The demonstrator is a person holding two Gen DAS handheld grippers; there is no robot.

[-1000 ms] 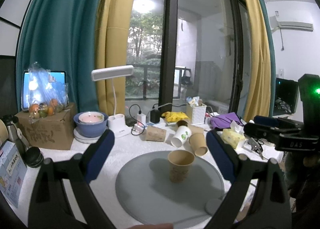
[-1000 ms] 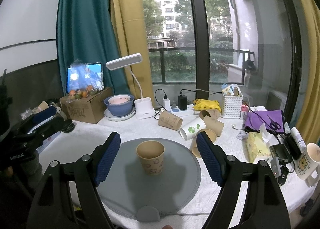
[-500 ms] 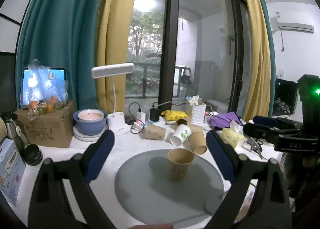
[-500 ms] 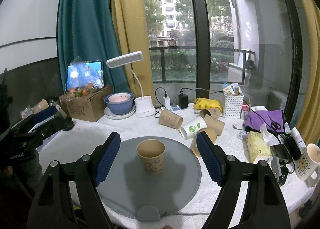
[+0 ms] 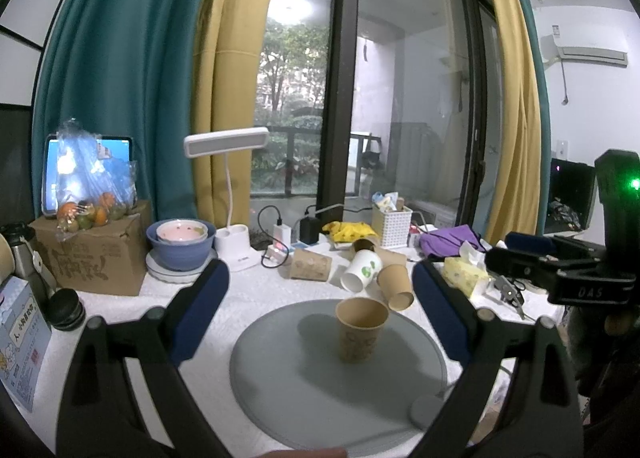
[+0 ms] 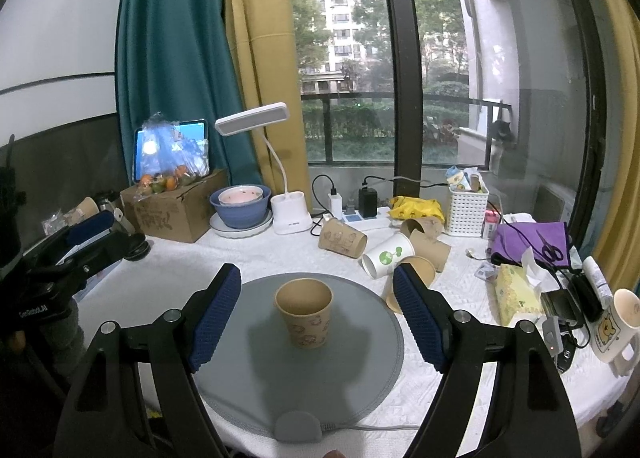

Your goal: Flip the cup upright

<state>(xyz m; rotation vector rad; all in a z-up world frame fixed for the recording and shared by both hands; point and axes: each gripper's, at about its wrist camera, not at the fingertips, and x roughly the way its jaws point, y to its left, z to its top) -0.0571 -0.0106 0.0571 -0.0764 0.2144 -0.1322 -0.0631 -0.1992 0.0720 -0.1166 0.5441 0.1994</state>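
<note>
Left claw point(image 5: 320, 306): jaws spread wide, nothing between the pads, held above the near edge of the tabletop point(image 5: 260, 290).
Right claw point(image 6: 318, 310): jaws likewise spread wide, holding nothing, above the same near edge.
Cup point(image 6: 304, 312): brown paper, upright, mouth up, standing near the middle of the mat point(image 6: 360, 370), touching neither claw.
Mat: round, grey, lying at the near edge of the tabletop.
Spare cups point(image 6: 387, 256): several, on their sides, clustered just past the far right rim of the mat.
Lamp point(image 6: 280, 193): white, toward the far edge.
Bowl point(image 6: 240, 205): blue, on a plate left of the lamp.
Box point(image 6: 172, 209): cardboard, far left corner, fruit bag on top.
Basket point(image 6: 468, 209): white, far right.
Mug point(image 6: 616, 326): right edge.
</note>
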